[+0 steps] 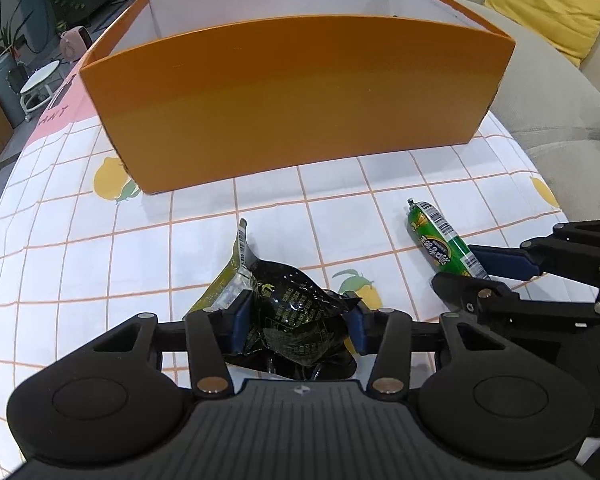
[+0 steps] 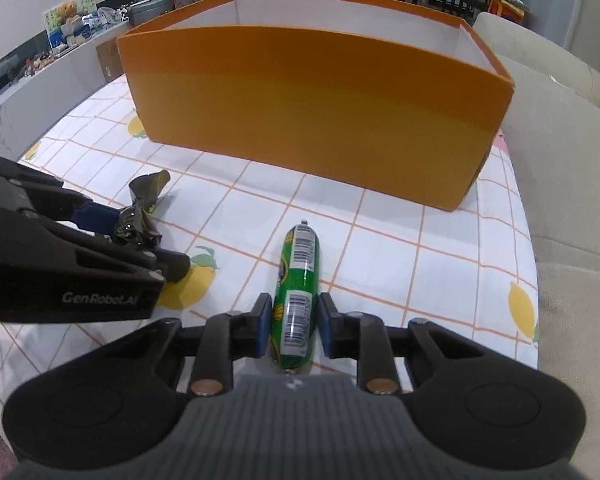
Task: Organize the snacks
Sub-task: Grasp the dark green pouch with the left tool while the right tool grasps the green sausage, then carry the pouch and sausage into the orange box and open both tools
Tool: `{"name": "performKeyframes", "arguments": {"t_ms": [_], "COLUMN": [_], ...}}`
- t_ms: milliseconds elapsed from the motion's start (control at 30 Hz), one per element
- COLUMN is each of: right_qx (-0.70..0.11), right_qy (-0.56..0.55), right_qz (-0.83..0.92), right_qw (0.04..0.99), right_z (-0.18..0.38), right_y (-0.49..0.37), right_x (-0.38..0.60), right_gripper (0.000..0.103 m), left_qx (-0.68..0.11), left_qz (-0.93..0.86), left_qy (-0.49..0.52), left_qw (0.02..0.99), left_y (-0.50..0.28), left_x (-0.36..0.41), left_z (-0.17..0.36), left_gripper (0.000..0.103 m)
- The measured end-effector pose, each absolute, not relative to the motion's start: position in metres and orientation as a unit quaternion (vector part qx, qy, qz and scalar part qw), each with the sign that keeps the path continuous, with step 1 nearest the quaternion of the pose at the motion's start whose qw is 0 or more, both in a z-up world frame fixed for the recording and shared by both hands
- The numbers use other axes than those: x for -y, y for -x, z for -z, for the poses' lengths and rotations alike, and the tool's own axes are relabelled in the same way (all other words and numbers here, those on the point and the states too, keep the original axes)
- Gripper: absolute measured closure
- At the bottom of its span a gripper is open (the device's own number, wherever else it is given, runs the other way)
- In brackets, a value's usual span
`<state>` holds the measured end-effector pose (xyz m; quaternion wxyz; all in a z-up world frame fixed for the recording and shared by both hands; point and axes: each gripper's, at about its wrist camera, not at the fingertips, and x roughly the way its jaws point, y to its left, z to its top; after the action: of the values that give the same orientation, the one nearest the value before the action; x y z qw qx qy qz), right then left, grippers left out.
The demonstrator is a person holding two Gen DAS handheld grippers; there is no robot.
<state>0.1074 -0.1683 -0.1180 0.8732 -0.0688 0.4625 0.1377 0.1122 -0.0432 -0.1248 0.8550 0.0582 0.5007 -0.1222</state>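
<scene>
Green sausage stick (image 2: 297, 294), barcoded wrapper

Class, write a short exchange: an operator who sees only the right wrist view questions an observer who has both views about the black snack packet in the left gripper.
Operator: My right gripper is shut on the green sausage. I see the left gripper only from the side. Is the black packet clamped?
Observer: Yes. The left wrist view shows a blue pad pressing on each side of the crumpled packet.
Operator: What is at the packet's end that faces the orange box?
Observer: A flat sealed edge with a printed barcode, standing up towards the box.
</scene>
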Motion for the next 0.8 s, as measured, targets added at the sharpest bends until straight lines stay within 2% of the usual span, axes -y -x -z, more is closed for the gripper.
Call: {"name": "performKeyframes", "arguments": {"t_ms": [533, 800], "right_qx": [-0.500, -0.478], "right_qy": [0.012, 0.014], "right_qz": [-0.103, -0.097], "right_qw": [0.860, 0.873], "right_z": [0.084, 0.048], "right_y": [-0.097, -0.077], "right_x": [0.179, 0.177], "right_gripper": [0.083, 0.083], "left_qx": [-0.493, -0.478], "left_qz": [0.149, 0.161], "left_qy": [-0.004, 0.005], "left_qw": [0.857, 0.863], "left_y": [-0.095, -0.078], "left_x": [0.043, 0.042], "left_z": [0.070, 0.038], "left_gripper": [0.052, 0.052]}}
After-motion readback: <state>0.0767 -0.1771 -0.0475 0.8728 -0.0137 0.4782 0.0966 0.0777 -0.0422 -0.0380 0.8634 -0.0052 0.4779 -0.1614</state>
